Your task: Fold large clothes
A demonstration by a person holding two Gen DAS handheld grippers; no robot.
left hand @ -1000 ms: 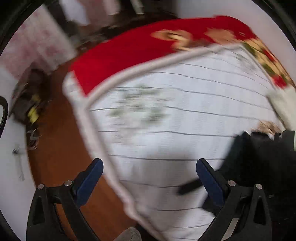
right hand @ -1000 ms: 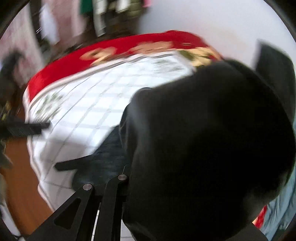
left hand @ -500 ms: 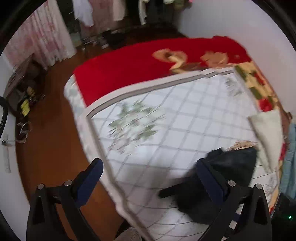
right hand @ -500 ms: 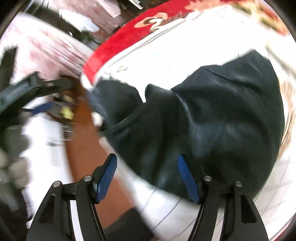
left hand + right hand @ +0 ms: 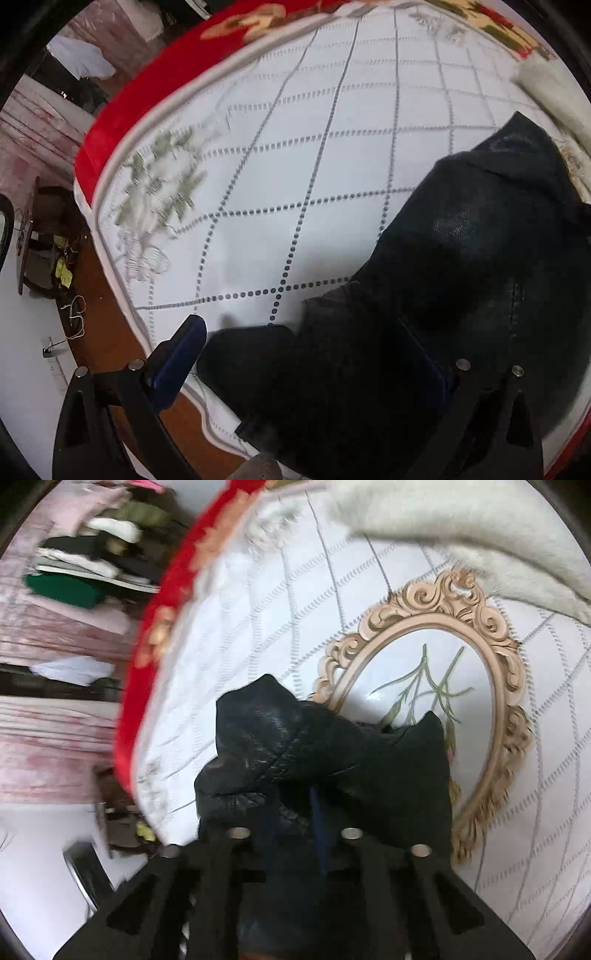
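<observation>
Leftmost, wood floor [image 5: 110,332] runs beside the bed's rounded edge, with cluttered furniture [image 5: 44,236] against the wall. A white quilt [image 5: 332,166] with a dotted grid covers the bed over a red blanket [image 5: 147,92], and most of the quilt lies bare. The left gripper [image 5: 295,369] stands wide open; its left blue pad [image 5: 177,362] hangs over the bed edge, and its right finger lies against the black garment [image 5: 461,277], which is heaped at the bed's near right corner. In the right wrist view, the right gripper [image 5: 295,827] is nearly closed, pinching a bunched fold of the garment [image 5: 314,746] above a printed gold oval frame [image 5: 491,686]. A cream fleece [image 5: 461,535] lies beyond. No writing is legible.
</observation>
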